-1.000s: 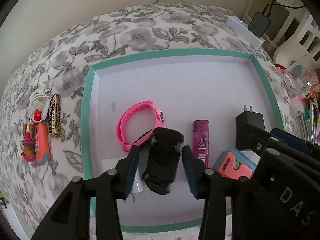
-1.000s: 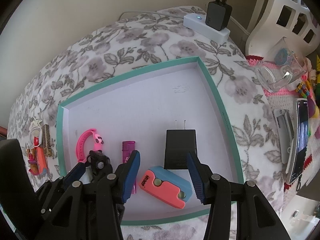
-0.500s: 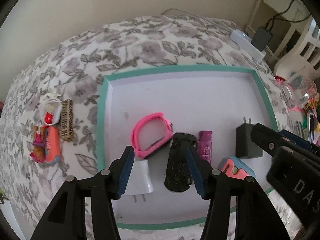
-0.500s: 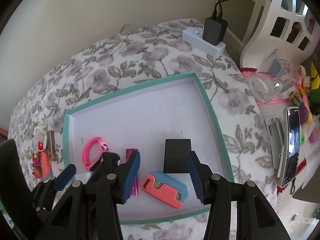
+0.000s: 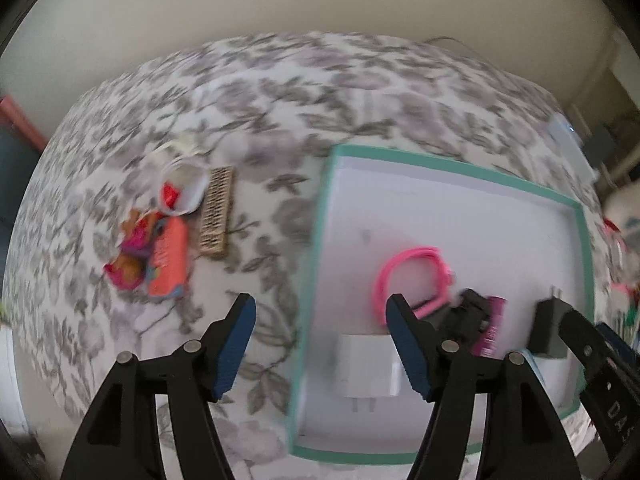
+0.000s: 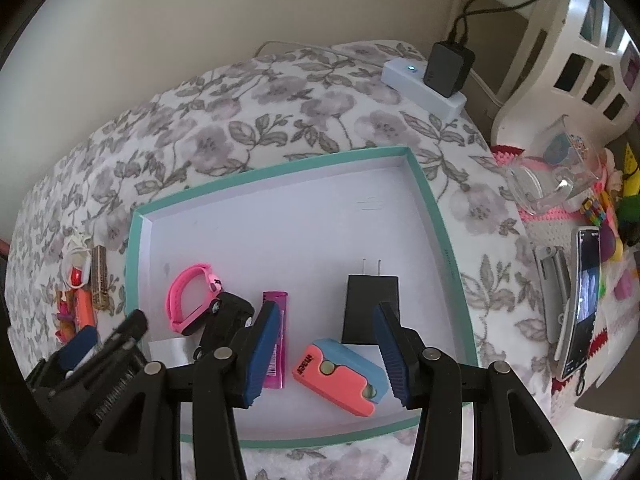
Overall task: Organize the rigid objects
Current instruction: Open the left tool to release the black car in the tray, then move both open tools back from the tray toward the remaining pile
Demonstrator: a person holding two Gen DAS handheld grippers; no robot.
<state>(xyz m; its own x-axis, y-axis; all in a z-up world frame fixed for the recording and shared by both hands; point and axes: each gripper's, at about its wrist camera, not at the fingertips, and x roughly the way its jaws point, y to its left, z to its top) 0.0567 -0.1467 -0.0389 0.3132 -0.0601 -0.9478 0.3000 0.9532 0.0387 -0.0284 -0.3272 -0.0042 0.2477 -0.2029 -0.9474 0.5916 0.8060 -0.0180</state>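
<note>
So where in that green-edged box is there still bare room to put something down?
The far half of the box is bare, from its far wall to the pink watch and black charger. The near strip is crowded: toy car, purple lighter, pink-and-blue case.

Right gripper (image 6: 326,346) above the teal-edged tray (image 6: 442,236)

Its jaws stand apart over the pink-and-blue case (image 6: 340,376), not touching it; in the tray lie also a black charger (image 6: 370,300), a magenta lighter (image 6: 276,344), a black toy car (image 6: 224,320) and a pink watch (image 6: 188,296).

Teal-rimmed tray (image 6: 440,216), pink watch (image 6: 188,300)
</note>
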